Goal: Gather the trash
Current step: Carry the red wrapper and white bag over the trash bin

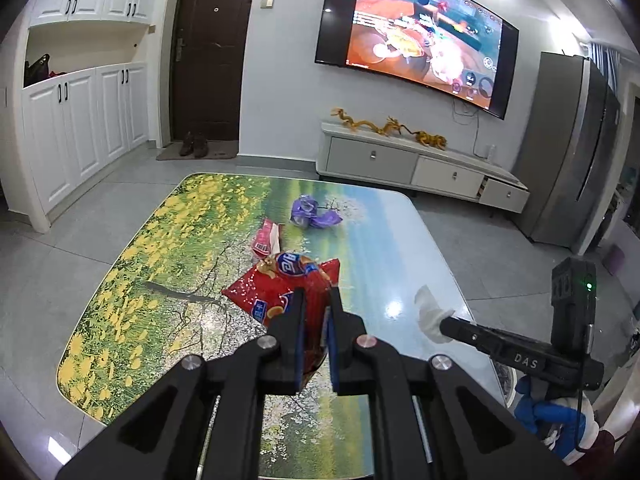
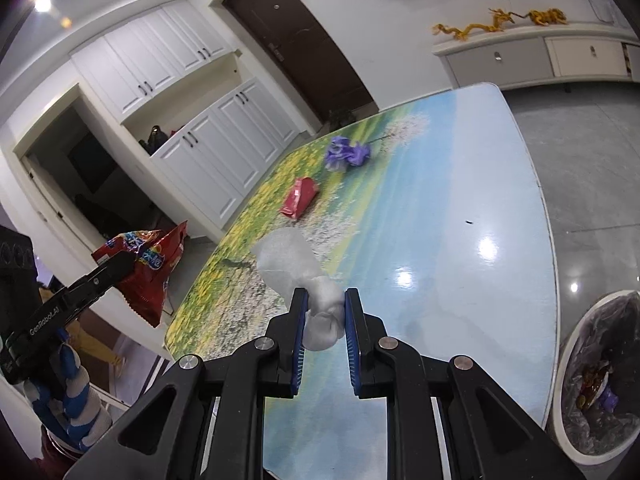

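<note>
Presently, trash in hand: one red snack bag (image 1: pixel 280 292), crumpled, pinched at its lower edge by the left gripper (image 1: pixel 316 300), jaws narrow on the foil, bag lifted clear of the table (image 1: pixel 400 240). One white wad of tissue (image 2: pixel 304 280), clamped by the right gripper (image 2: pixel 326 300), jaws closed on its knotted end, also held above the table.

Trash not yet collected: one small pink packet (image 1: pixel 266 240), lying flat mid-table; one purple wrapper (image 1: pixel 310 212), crumpled, just beyond it.

Receptacle: one lined bin (image 2: pixel 600 376) on the floor beside the table's near right corner, already holding wrappers. Both held pieces seem raised for carrying there.
</note>
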A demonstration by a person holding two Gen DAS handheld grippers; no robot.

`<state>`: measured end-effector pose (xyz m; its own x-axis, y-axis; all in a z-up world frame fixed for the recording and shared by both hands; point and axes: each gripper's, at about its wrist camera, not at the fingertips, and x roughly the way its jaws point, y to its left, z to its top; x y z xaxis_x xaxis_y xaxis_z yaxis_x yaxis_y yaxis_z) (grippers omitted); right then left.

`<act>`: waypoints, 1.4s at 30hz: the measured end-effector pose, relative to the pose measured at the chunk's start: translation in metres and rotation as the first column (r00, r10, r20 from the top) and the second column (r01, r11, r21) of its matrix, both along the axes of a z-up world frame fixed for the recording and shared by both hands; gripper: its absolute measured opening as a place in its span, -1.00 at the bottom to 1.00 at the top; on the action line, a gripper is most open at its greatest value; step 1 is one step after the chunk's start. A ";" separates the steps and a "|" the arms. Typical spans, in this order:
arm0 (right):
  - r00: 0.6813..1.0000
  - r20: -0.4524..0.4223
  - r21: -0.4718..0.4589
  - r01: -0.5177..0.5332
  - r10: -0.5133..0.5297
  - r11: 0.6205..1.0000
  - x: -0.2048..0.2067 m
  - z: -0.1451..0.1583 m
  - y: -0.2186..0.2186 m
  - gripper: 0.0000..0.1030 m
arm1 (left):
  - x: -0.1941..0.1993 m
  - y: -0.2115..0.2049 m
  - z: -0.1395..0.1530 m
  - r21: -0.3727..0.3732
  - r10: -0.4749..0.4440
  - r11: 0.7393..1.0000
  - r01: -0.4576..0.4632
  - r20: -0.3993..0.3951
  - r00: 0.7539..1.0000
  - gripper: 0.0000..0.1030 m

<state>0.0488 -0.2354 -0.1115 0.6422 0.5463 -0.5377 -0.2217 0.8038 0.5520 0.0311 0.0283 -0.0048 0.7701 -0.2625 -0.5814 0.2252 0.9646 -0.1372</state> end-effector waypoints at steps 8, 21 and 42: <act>0.999 0.016 -0.016 0.045 -0.045 0.999 -0.009 0.005 -0.021 -0.66 | 0.011 -0.015 -0.004 0.008 -0.020 1.000 0.020 -0.018 1.000 -0.83; 0.985 0.027 -0.028 0.172 -0.172 0.985 -0.027 0.007 -0.073 -0.66 | 0.035 -0.067 -0.018 0.004 -0.118 0.993 0.119 -0.055 0.991 -0.83; 0.819 -0.041 -0.144 0.562 -0.572 0.814 -0.118 -0.009 -0.214 -0.66 | 0.032 -0.275 -0.056 0.110 -0.499 0.851 0.514 -0.139 0.855 -0.83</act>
<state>-0.0695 -0.4490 -0.1209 0.7708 0.0259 -0.6366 0.3342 0.8342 0.4386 0.0627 -0.2466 -0.0607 0.4870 -0.5113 -0.7081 0.6798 0.7309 -0.0603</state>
